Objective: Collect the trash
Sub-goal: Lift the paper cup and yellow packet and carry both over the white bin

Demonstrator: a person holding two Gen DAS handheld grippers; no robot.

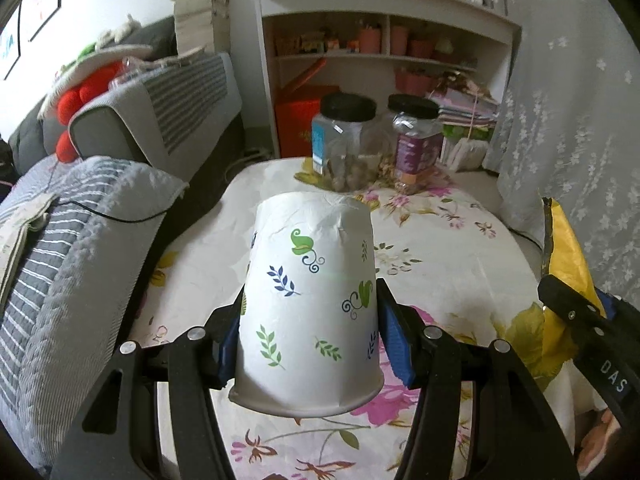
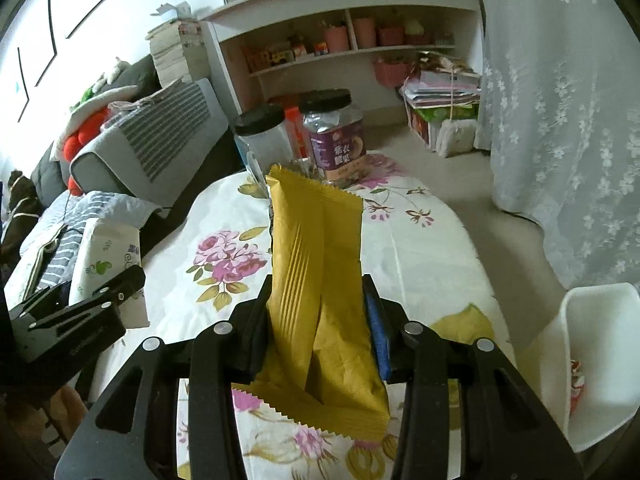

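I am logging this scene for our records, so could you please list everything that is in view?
White paper cup with green and blue leaf prints: one, upside down, held above the table.
Mustard-yellow crinkled snack wrapper: one, held upright above the table.
Clear plastic jars with black lids: two, at the table's far end, one blue-labelled, one purple-labelled.
Floral tablecloth on the table: one, white with pink flowers.
White plastic bin: one, right of the table.
Grey striped sofa: one, left of the table.
White shelf unit: one, behind the table.
Left gripper: black, blue pads, shut on the cup.
Right gripper: black, shut on the wrapper.
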